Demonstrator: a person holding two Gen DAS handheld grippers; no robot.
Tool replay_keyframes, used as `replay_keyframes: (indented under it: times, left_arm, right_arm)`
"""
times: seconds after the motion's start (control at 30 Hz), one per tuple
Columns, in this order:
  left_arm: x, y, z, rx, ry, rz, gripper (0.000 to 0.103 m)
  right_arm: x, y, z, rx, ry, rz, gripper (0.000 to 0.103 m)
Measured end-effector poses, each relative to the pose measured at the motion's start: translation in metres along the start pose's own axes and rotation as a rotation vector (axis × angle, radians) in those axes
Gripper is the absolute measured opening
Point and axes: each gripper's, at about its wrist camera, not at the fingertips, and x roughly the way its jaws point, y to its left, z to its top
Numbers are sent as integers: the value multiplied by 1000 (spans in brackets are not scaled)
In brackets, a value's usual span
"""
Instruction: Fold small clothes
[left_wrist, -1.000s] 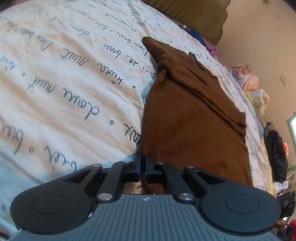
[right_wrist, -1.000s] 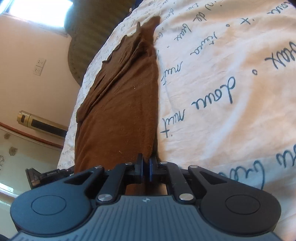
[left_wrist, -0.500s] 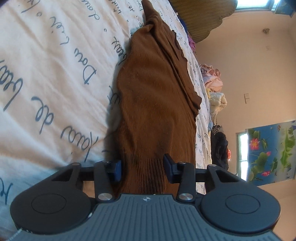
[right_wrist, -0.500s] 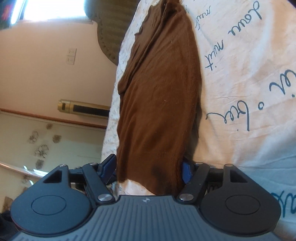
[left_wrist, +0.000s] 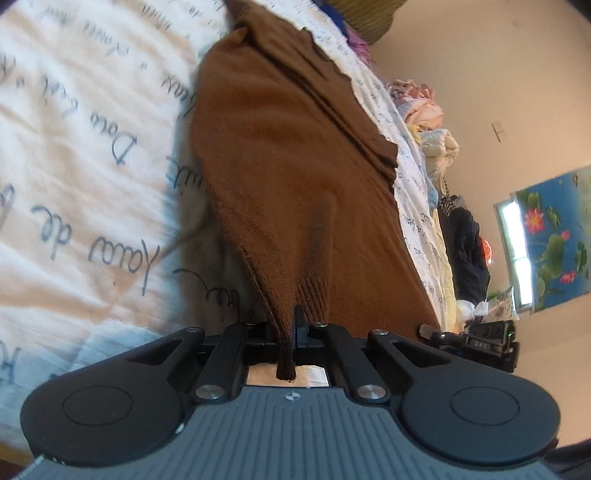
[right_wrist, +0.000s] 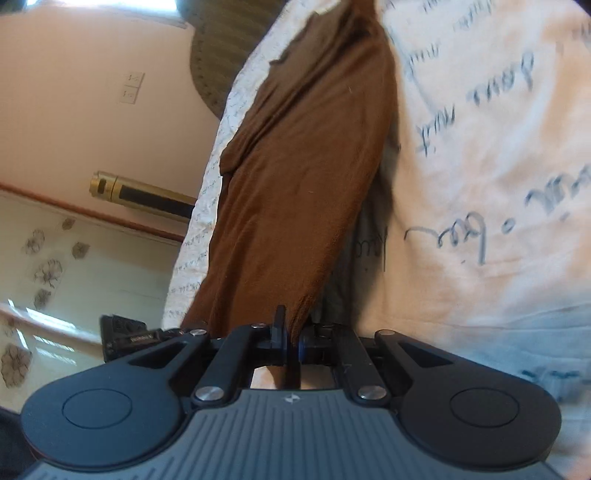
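A brown knit garment lies folded lengthwise on a white bedsheet printed with blue handwriting. My left gripper is shut on the ribbed hem of one near corner, and a strip of brown cloth hangs down between its fingers. In the right wrist view the same brown garment runs away from me, and my right gripper is shut on its other near corner. Both held corners are lifted slightly off the sheet, with shadow beneath them.
The bedsheet spreads wide beside the garment. A heap of other clothes lies at the far end of the bed. The other gripper shows at the right edge of the left view. A wall with sockets is beyond the bed edge.
Both grippers opened around the garment's near end half a second ago and have now closed on its corners. The cloth has lifted a little off the sheet.
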Motion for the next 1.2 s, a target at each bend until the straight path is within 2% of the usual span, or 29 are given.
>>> replay_keyframes:
  times: [0.1, 0.17, 0.2, 0.27, 0.37, 0.4, 0.47, 0.5, 0.57, 0.6, 0.63, 0.67, 0.73, 0.8, 0.87, 0.93, 0.97, 1.0, 1.1, 1.17, 1.2]
  left_arm:
    - [3, 12, -5, 9, 35, 71, 4]
    - [8, 24, -10, -16, 38, 56, 8]
    - [7, 26, -10, -18, 35, 55, 8]
    - [-3, 21, -8, 14, 17, 81, 8]
    - [-22, 5, -2, 117, 19, 118, 7]
    - [-29, -3, 2, 161, 10, 134, 4]
    - [-42, -20, 12, 265, 1, 146, 5]
    - [-47, -29, 19, 300, -18, 141, 8]
    - [-47, -50, 34, 352, -93, 133, 30]
    - [-40, -63, 43, 378, -158, 143, 54]
    - [-31, -72, 50, 396, -229, 172, 68]
    - [-16, -81, 57, 407, -304, 216, 71]
    - [24, -93, 72, 404, -359, 287, 63]
    - [73, -100, 83, 378, -387, 408, 58]
    - [113, -96, 88, 340, -375, 512, 56]
    - [140, -87, 83, 386, -393, 616, 60]
    - [142, -86, 71, 475, -444, 651, 65]
    - [147, -86, 65, 521, -447, 678, 67]
    - [141, -79, 70, 476, -447, 640, 74]
    - [140, -77, 73, 461, -442, 603, 79]
    - [140, -77, 73, 465, -440, 604, 81]
  right_arm:
    - [-18, -13, 4, -4, 12, -88, 4]
    - [-10, -27, 3, 15, 50, -127, 4]
    - [-4, -33, 1, 33, 70, -127, 3]
    - [3, -38, -3, 78, 73, -59, 5]
    - [-2, -23, -1, 1, 112, -105, 10]
    - [-11, -17, 5, -26, 91, -135, 11]
    - [-36, -6, 23, -65, -40, -191, 13]
    - [-44, 0, 33, -85, -105, -222, 14]
    - [-50, 18, 56, -132, -231, -272, 14]
    - [-44, 26, 66, -151, -269, -274, 14]
    - [-33, 34, 79, -159, -303, -260, 14]
    - [-19, 38, 90, -156, -327, -239, 14]
    - [21, 45, 110, -173, -347, -223, 19]
    - [67, 54, 123, -215, -371, -348, 20]
    - [113, 66, 126, -340, -384, -526, 20]
    - [144, 66, 117, -468, -394, -677, 20]
    - [152, 60, 110, -532, -392, -721, 20]
    - [154, 56, 100, -595, -432, -725, 20]
    - [139, 44, 104, -569, -425, -677, 20]
    - [120, 27, 113, -476, -434, -560, 20]
    - [115, 22, 117, -456, -431, -535, 20]
